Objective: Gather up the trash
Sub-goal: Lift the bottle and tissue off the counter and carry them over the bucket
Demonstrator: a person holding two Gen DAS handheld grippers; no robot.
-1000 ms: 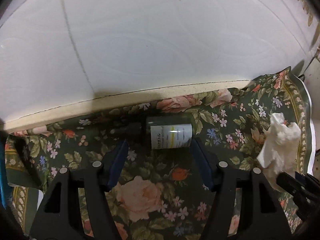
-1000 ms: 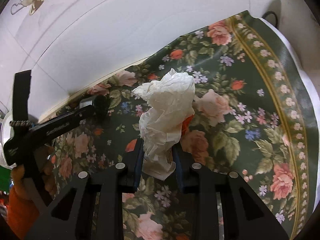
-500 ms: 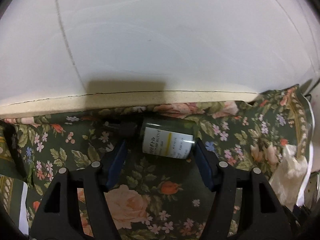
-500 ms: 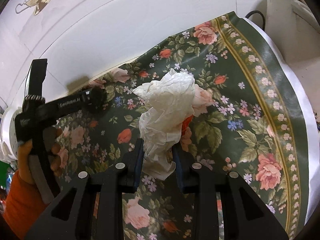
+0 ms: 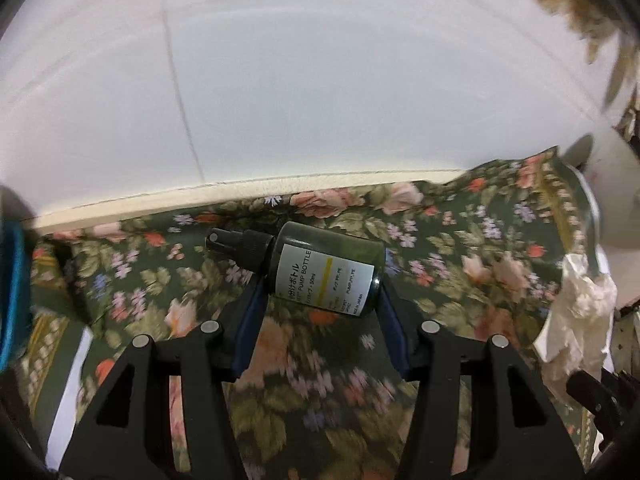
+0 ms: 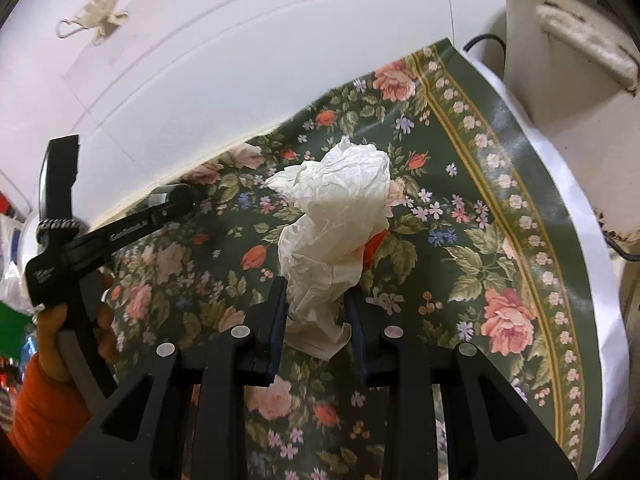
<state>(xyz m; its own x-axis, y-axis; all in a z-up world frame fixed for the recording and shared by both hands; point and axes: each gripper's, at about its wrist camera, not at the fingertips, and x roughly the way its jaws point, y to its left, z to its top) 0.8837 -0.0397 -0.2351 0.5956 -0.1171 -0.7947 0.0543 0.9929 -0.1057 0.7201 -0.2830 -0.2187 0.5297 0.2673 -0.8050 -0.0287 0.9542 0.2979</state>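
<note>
Left claw was closing on the bottle, pads at its ends, against the wall: stiff, slick, probably light; mid-body seemed safer. Dark green, white label, black pump. Right claw, farther from the wall, pinched soft, crumpled white tissue.

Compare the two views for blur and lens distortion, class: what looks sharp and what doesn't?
Left wrist view: bottle label crisp, tablecloth below it smeared by motion, wall edge bowed. Right wrist view: tissue sharp, cloth border curved by the fisheye.
</note>
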